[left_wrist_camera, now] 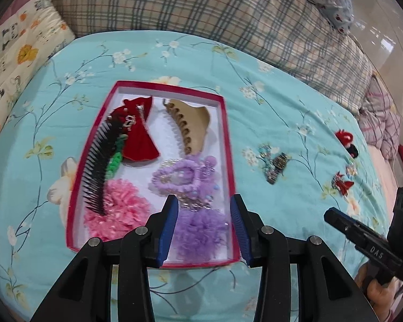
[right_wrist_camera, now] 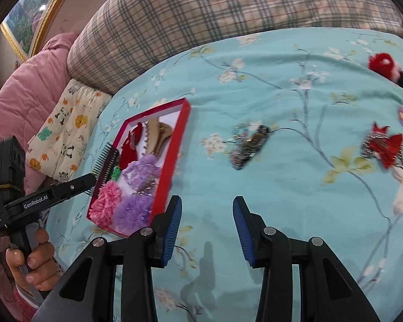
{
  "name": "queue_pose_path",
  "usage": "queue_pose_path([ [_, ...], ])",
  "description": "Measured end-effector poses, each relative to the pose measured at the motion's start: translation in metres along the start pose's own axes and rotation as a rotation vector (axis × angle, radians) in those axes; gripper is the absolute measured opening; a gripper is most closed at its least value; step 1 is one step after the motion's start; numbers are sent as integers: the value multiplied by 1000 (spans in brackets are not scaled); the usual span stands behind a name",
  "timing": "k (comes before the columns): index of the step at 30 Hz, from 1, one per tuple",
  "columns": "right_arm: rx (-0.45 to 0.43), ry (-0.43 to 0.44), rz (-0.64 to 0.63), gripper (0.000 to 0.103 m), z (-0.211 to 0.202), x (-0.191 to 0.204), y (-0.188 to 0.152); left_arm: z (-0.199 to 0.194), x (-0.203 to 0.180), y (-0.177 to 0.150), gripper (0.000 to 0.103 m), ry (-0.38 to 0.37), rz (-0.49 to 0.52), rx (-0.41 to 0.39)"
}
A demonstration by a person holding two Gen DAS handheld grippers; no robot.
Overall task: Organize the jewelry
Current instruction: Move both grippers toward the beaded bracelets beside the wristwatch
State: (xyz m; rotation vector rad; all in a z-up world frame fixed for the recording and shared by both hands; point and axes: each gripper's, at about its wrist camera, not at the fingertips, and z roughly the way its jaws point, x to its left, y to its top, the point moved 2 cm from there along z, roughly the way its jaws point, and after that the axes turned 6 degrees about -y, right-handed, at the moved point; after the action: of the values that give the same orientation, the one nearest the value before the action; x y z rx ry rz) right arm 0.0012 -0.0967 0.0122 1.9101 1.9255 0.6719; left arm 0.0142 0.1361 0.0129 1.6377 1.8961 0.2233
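I have both grippers empty above the bed; the left gripper (left_wrist_camera: 204, 206) hangs over the near end of the box (left_wrist_camera: 229, 145) with its fingers apart and nothing between them, and the right gripper (right_wrist_camera: 207, 209) hangs over bare sheet (right_wrist_camera: 282, 187), fingers likewise apart on nothing.

The step in hand, as I judge it, is fetching the next loose piece; the nearest is the beaded clip (right_wrist_camera: 248, 145), at about one o'clock from my right fingers and well apart from the box. I would bring the right gripper down on it across its narrow width, since it lies slantwise; I would roll the wrist to match that slant first, then press slightly into the soft sheet so the lower edges of the pads get under the clip; closing too high would likely pinch cloth or skid off the beads. The red bow (right_wrist_camera: 384, 147) at three o'clock and the red pompom (right_wrist_camera: 382, 63) at two o'clock can wait.

The box is a shallow red-rimmed tray, already crowded; a black comb (left_wrist_camera: 102, 171) leans along its nine o'clock wall, with a red bow clip (left_wrist_camera: 139, 131) and a tan claw (left_wrist_camera: 193, 126) at the far end; a lilac scrunchie (left_wrist_camera: 180, 177) lies mid-box, a pink pompom (left_wrist_camera: 118, 212) and a purple pompom (left_wrist_camera: 201, 230) at the near end. Little bare floor is left, so I would set the next piece on top of the soft ones.
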Motion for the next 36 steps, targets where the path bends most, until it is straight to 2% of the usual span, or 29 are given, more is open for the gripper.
queue_pose_path([
  [14, -66, -109, 113, 42, -39, -82, -3, 45, -55, 5, 40, -38, 106, 73],
  [20, -102, -191, 177, 42, -61, -127, -6, 74, -75, 14, 40, -53, 141, 101],
  [28, -126, -265, 249, 39, -65, -171, 5, 116, -86, 30, 40, -52, 147, 138],
  [36, -126, -322, 313, 39, -53, -211, 34, 158, -86, 50, 39, -53, 107, 159],
])
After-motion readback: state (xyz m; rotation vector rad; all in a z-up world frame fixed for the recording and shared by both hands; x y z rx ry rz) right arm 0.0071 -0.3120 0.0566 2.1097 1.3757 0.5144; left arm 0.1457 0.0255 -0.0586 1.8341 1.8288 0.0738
